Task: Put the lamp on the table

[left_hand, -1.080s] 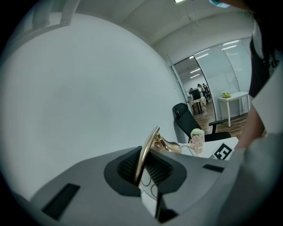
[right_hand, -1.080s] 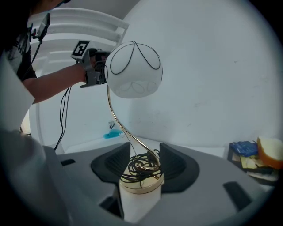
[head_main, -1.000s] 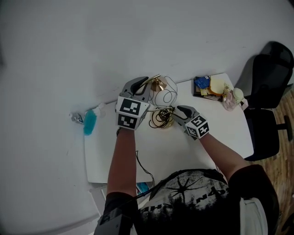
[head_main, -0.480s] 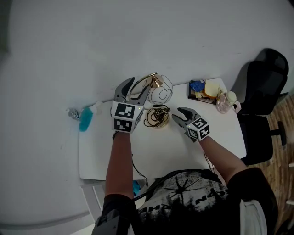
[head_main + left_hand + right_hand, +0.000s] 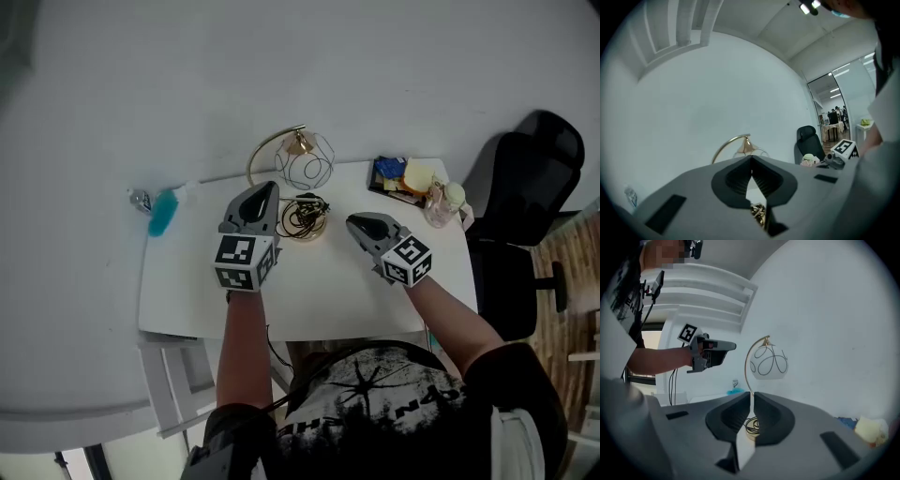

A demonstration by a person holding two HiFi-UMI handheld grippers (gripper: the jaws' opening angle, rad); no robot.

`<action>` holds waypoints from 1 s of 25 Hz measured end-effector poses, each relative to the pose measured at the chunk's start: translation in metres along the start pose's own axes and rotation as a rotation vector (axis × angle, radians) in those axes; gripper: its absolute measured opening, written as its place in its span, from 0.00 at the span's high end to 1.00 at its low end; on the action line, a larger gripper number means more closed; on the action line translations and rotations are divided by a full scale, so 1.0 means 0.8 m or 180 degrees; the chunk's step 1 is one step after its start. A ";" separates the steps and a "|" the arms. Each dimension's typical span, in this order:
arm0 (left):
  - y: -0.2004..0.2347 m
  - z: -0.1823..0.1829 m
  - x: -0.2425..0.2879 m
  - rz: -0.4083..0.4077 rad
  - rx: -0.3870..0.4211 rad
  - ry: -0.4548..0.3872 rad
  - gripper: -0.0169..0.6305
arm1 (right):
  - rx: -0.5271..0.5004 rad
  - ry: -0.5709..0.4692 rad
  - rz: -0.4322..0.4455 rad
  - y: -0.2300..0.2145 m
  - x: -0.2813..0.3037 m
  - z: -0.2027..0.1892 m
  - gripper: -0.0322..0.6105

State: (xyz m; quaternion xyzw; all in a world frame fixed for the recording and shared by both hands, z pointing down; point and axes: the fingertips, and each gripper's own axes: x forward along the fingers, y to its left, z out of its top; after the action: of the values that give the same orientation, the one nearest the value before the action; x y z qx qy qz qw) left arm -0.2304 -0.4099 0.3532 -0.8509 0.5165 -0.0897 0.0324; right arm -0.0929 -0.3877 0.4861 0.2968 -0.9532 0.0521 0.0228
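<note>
The lamp (image 5: 302, 161) stands upright at the back of the white table (image 5: 187, 300): a gold arched stem, a wire-patterned globe shade and a round base (image 5: 306, 218) with coiled cord on it. My left gripper (image 5: 267, 187) hovers just left of the base, shut and empty, with the stem (image 5: 727, 144) showing beyond its tips (image 5: 751, 159). My right gripper (image 5: 352, 221) is right of the base and apart from it. Its jaws (image 5: 752, 394) are closing to a thin slit with nothing between them. The shade (image 5: 769, 361) hangs ahead of them.
A dark tray of small items (image 5: 396, 178) and a pale bottle (image 5: 441, 202) sit at the table's back right. A black office chair (image 5: 525, 187) stands to the right. A teal brush (image 5: 161, 214) lies at the back left. A cable (image 5: 277, 349) hangs off the front edge.
Both grippers have drawn back from the lamp toward the person. The left gripper opened off the stem and then shut empty; the right jaws have narrowed. The lamp stands alone.
</note>
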 end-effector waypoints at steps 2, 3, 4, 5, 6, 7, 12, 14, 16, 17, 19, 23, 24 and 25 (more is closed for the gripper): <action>-0.023 -0.015 -0.012 -0.0041 -0.0116 0.0038 0.95 | -0.0040 -0.0015 0.0063 0.008 -0.015 0.013 0.90; -0.035 -0.024 -0.017 -0.0047 -0.0167 0.0068 0.95 | -0.0073 -0.0017 0.0093 0.011 -0.022 0.018 0.91; -0.047 -0.034 -0.023 -0.0049 -0.0218 0.0101 0.95 | -0.0126 -0.0014 0.0118 0.015 -0.030 0.021 0.91; -0.059 -0.044 -0.028 -0.0050 -0.0272 0.0132 0.95 | -0.0193 -0.0004 0.0137 0.018 -0.039 0.022 0.91; -0.072 -0.054 -0.033 -0.0053 -0.0327 0.0161 0.95 | -0.0251 0.0009 0.0150 0.020 -0.047 0.022 0.91; -0.085 -0.065 -0.038 -0.0058 -0.0379 0.0190 0.95 | -0.0283 0.0022 0.0161 0.021 -0.055 0.020 0.91; -0.154 -0.113 -0.061 -0.0184 -0.0709 0.0282 0.95 | -0.0237 0.0128 0.0225 0.027 -0.094 0.008 0.91; -0.180 -0.126 -0.069 -0.0273 -0.0797 0.0276 0.95 | -0.0207 0.0158 0.0249 0.031 -0.109 0.003 0.91; -0.201 -0.136 -0.074 -0.0312 -0.0791 0.0316 0.95 | -0.0211 0.0160 0.0271 0.035 -0.122 0.001 0.91; -0.209 -0.140 -0.077 -0.0324 -0.0791 0.0337 0.95 | -0.0213 0.0154 0.0281 0.037 -0.127 0.000 0.91; -0.223 -0.147 -0.081 -0.0338 -0.0791 0.0384 0.95 | -0.0218 0.0148 0.0293 0.041 -0.137 -0.001 0.91; -0.240 -0.154 -0.090 -0.0341 -0.0763 0.0455 0.95 | -0.0302 0.0194 0.0343 0.053 -0.149 -0.010 0.91; -0.243 -0.154 -0.092 -0.0339 -0.0753 0.0459 0.95 | -0.0302 0.0198 0.0359 0.055 -0.152 -0.011 0.91; -0.247 -0.154 -0.093 -0.0338 -0.0746 0.0456 0.95 | -0.0301 0.0199 0.0371 0.056 -0.154 -0.012 0.91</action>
State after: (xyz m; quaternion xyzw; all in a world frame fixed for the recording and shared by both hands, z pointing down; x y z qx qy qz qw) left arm -0.1140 -0.2480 0.4944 -0.8664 0.4788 -0.0909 -0.1088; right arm -0.0166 -0.2801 0.4828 0.2376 -0.9691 0.0175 0.0634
